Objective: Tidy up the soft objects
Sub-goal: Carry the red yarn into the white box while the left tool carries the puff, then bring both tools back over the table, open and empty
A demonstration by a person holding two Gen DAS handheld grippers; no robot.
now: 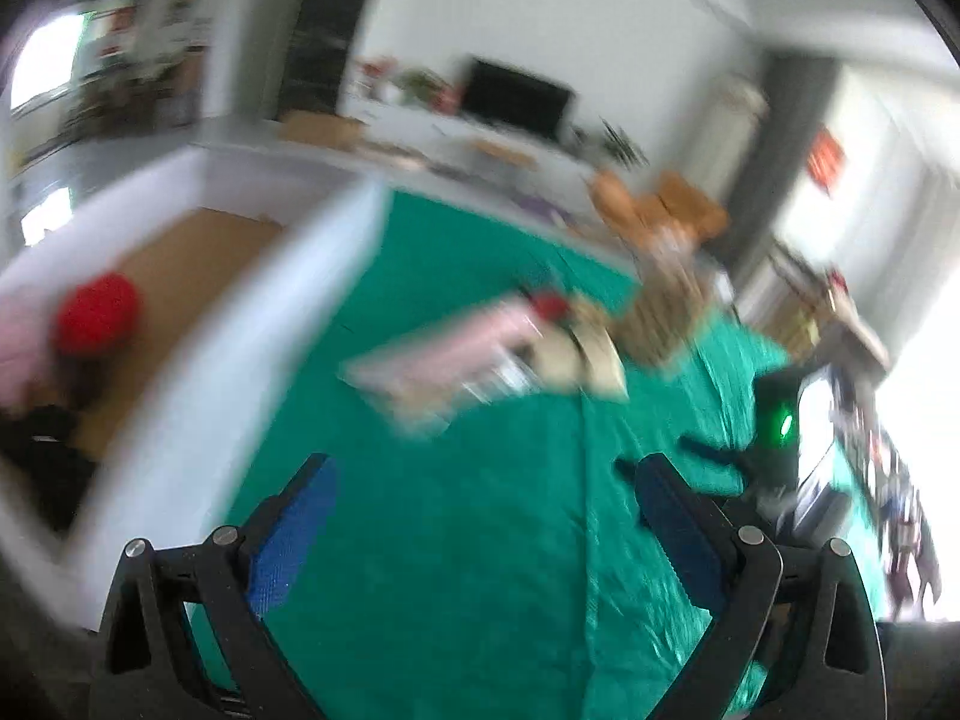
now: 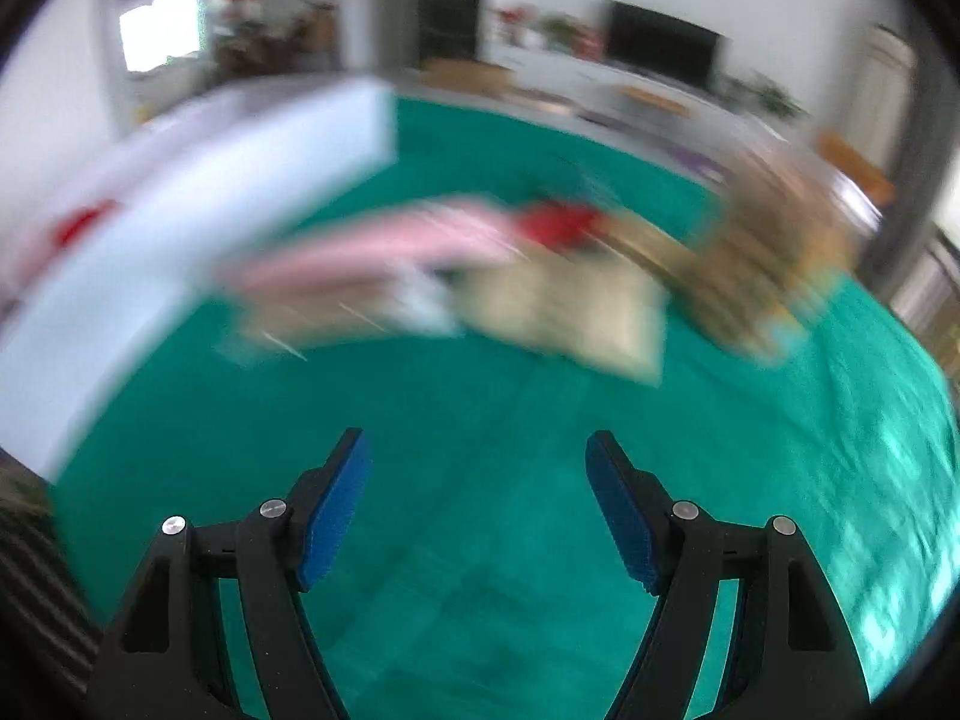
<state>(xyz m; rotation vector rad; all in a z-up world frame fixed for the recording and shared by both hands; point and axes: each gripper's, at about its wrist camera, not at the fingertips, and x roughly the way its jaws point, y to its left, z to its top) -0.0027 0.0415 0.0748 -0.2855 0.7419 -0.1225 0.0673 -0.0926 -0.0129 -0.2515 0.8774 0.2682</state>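
**Soft pile ahead on the green cloth, both my claws empty**

The soft things (image 2: 456, 282) lie in a loose heap near the middle of the green cloth (image 2: 480, 480), well ahead of my fingertips. Everything is smeared by blur, so I can only sort them by colour: a pink piece (image 2: 372, 252) on the left of the heap, a small red one (image 2: 558, 222) behind it, a beige piece (image 2: 576, 312) to the right, and a tan, shaggy mass (image 2: 762, 258) at the far right. Which ones touch or overlap I cannot tell.

To the left of the heap stands a white box (image 1: 198, 372) with a brown floor. Inside it I see a red soft thing (image 1: 96, 312) and something pink at its left edge.

My left claw (image 1: 480, 504) hangs released over bare cloth, its 2 blue pads (image 1: 294, 534) wide apart with nothing between them. My right claw (image 2: 477, 480) is released too, nothing held. From the left camera, a dark device with a green light (image 1: 783, 420) shows to the right.

Nothing lies between either claw and the heap. Beyond the cloth are white walls, a dark screen (image 2: 660, 42) on a low white cabinet, and a bright window.
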